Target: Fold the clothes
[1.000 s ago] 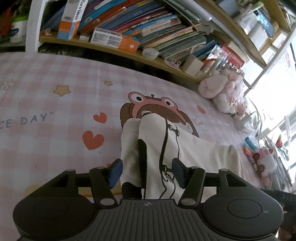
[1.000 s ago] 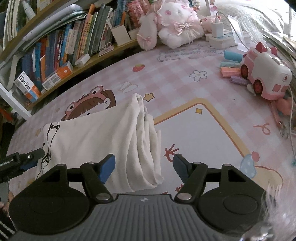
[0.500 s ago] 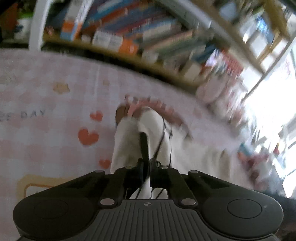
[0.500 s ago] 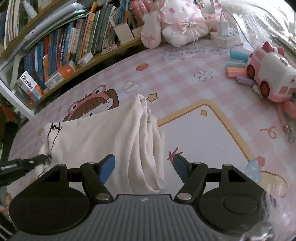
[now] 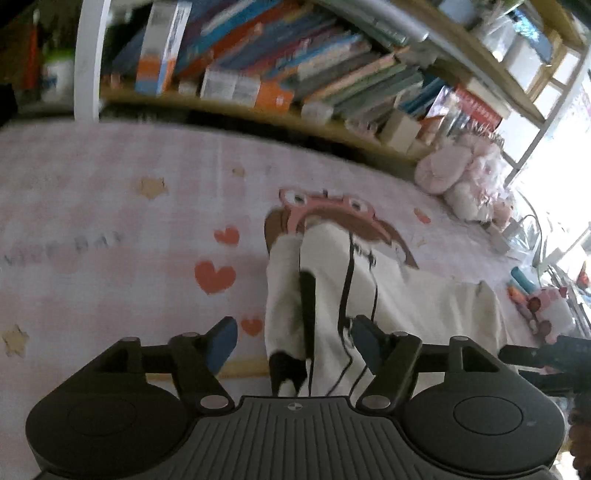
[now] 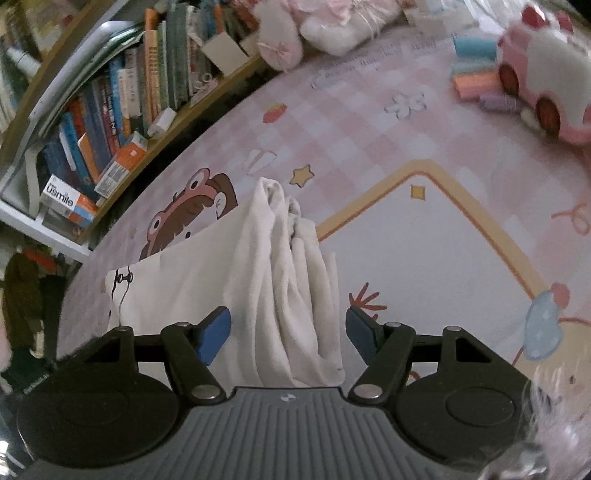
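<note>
Although the left wrist view is smeared by blur, the left gripper (image 5: 291,341) shows its jaws opening, blue pads clear of the cloth, with one end of the white garment (image 5: 388,295) lying between them. That garment, cream-white with thin black line drawing and a dark strip along a fold, lies on the pink checked play mat (image 5: 110,266), over the cartoon frog-hat figure printed near the mat's far edge by the bookshelf (image 5: 295,74). Its nearest part runs under the gripper body and is cut off from sight. Lettering on the mat toward the left edge is too blurred to read.

Seen from the right wrist, the right gripper (image 6: 288,332) stands spread, its pads apart on either side of the garment's (image 6: 207,280) bunched, layered end, not pressing it; whether the pads brush the cloth cannot be told. Folds there pile up so that separate layers are hard to count. A pink toy car (image 6: 546,74) and pastel blocks (image 6: 476,81) sit at the mat's far right corner, partly cut by the frame. Plush toys (image 6: 332,22) by the shelf are cropped at the top.
</note>
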### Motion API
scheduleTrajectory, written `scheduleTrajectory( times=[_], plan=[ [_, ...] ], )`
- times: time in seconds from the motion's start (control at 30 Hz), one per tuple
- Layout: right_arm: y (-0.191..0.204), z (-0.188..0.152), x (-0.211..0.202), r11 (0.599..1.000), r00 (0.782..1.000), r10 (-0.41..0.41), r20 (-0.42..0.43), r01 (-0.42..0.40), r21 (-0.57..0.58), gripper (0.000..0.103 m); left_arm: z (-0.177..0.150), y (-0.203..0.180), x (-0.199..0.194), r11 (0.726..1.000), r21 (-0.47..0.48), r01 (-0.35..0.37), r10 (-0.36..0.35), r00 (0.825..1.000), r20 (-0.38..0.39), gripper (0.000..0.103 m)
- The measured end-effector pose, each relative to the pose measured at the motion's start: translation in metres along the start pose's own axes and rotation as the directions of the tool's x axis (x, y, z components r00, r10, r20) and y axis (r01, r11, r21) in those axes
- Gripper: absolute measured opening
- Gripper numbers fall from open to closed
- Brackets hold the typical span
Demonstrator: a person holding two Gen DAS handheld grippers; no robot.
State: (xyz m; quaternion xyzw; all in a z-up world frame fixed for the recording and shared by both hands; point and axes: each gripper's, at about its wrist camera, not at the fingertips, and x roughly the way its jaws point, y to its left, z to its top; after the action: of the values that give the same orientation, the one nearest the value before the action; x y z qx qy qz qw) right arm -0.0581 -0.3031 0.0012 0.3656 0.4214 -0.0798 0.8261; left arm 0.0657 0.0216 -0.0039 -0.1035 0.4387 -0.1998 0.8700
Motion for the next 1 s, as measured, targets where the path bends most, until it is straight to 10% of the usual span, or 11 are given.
scheduleTrajectory(
  times=[0.2, 0.5, 0.67, 0.87, 1.0],
  plan=[
    [-0.005, 0.008, 0.012, 0.998, 0.999, 0.032, -0.04, -0.03, 0.05, 0.052, -0.001, 0.012, 0.02, 0.993, -0.109, 0.042, -0.048, 0.997, -0.053, 0.065],
    [0.018, 0.008, 0.012, 0.989, 1.0, 0.022, -0.013, -0.023, -0.144, 0.018, -0.004, -0.018, 0.012, 0.999, -0.039, 0.007, -0.008, 0.999, -0.037, 0.02],
    [0.044, -0.001, -0.005, 0.917, 0.999, 0.037, 0.036, -0.019, -0.397, 0.016, -0.007, -0.046, -0.003, 0.999, 0.052, -0.008, 0.009, 1.0, -0.013, 0.019],
    [0.015, 0.008, 0.002, 0.96, 0.997, 0.045, -0.062, -0.06, -0.275, 0.018, -0.009, -0.023, -0.001, 0.997, -0.081, 0.02, -0.024, 0.999, -0.048, 0.023],
    [-0.003, 0.015, 0.013, 0.983, 0.994, 0.049, -0.1, -0.066, -0.174, 0.041, -0.009, -0.013, 0.009, 0.996, -0.093, -0.011, 0.001, 0.995, -0.103, 0.038]
  ],
)
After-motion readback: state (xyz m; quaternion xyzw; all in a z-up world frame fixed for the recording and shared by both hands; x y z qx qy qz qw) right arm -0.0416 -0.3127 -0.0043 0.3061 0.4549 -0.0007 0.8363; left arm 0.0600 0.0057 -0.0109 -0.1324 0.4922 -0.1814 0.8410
